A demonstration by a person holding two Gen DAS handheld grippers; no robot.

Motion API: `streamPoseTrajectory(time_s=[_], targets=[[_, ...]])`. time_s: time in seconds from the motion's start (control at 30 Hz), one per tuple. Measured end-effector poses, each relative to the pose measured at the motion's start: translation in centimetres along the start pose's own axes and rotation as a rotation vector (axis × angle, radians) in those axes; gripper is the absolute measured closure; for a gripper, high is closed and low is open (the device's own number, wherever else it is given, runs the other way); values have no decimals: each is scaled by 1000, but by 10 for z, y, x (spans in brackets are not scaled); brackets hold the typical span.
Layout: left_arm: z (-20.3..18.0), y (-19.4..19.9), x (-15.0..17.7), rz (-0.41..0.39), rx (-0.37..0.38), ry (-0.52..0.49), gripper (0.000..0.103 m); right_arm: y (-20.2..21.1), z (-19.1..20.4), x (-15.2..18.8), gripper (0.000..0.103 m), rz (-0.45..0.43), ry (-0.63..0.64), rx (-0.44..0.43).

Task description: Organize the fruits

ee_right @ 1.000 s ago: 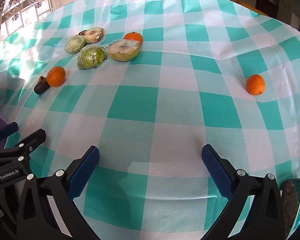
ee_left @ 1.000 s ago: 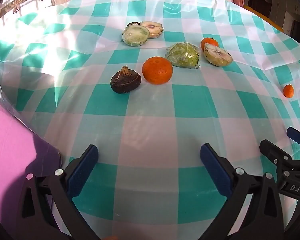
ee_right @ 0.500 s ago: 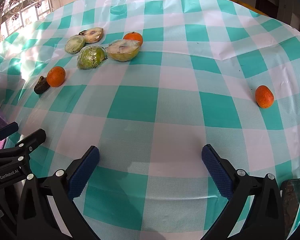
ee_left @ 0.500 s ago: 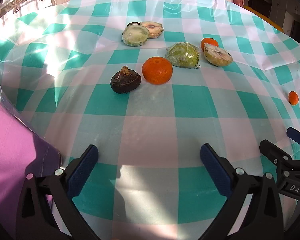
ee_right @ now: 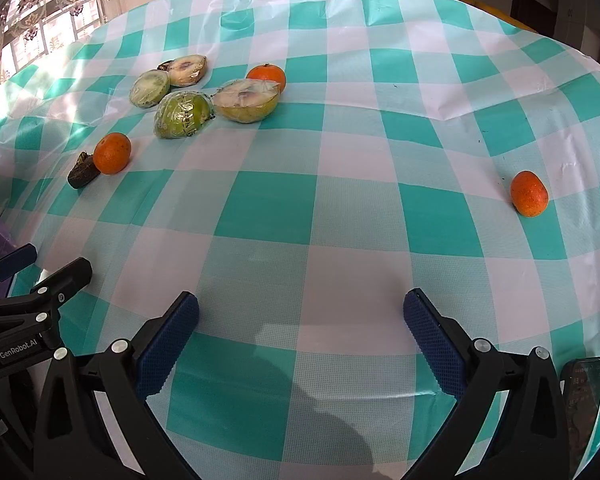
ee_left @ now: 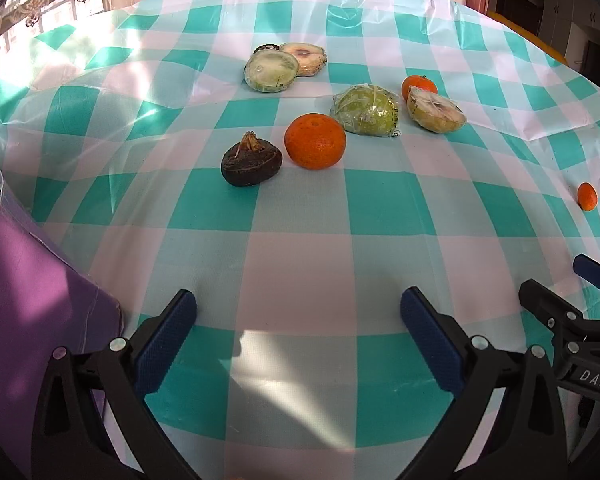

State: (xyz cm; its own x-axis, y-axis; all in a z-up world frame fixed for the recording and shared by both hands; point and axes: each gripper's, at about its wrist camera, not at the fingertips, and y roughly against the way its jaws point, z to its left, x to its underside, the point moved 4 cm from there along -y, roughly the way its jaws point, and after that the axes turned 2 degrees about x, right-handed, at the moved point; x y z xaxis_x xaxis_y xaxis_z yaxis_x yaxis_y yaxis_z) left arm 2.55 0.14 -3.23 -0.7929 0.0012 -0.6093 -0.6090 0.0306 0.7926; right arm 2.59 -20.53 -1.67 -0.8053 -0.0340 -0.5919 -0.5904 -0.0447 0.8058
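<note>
A cluster of fruit lies on the teal-checked tablecloth (ee_left: 300, 216): a dark brown fruit (ee_left: 251, 164), an orange (ee_left: 315, 141), a wrapped green fruit (ee_left: 366, 110), a wrapped cut half (ee_left: 436, 109), a small orange (ee_left: 419, 85) behind it, and two cut slices (ee_left: 271, 70). One orange (ee_right: 529, 193) lies alone at the right, also seen as the lone orange (ee_left: 587, 196). My left gripper (ee_left: 298, 304) is open and holds nothing, well short of the cluster. My right gripper (ee_right: 300, 308) is open too, with the lone orange ahead to its right.
A purple surface (ee_left: 20, 280) borders the table at the left. A dark phone (ee_right: 582, 384) sits at the near right edge. Each gripper shows in the other's view: right gripper (ee_left: 554, 276), left gripper (ee_right: 54, 260). Bare cloth lies between cluster and lone orange.
The lone orange rolled a little to the right and nearer between one second and half a second ago, and now lies still. Neither gripper nor the cluster moved.
</note>
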Motion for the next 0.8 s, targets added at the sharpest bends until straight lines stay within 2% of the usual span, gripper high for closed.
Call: streamPoseTrajectory(time_s=[0.8], targets=[[1,0,0,0,0,0,1,1,1,1,4,0,1,1]])
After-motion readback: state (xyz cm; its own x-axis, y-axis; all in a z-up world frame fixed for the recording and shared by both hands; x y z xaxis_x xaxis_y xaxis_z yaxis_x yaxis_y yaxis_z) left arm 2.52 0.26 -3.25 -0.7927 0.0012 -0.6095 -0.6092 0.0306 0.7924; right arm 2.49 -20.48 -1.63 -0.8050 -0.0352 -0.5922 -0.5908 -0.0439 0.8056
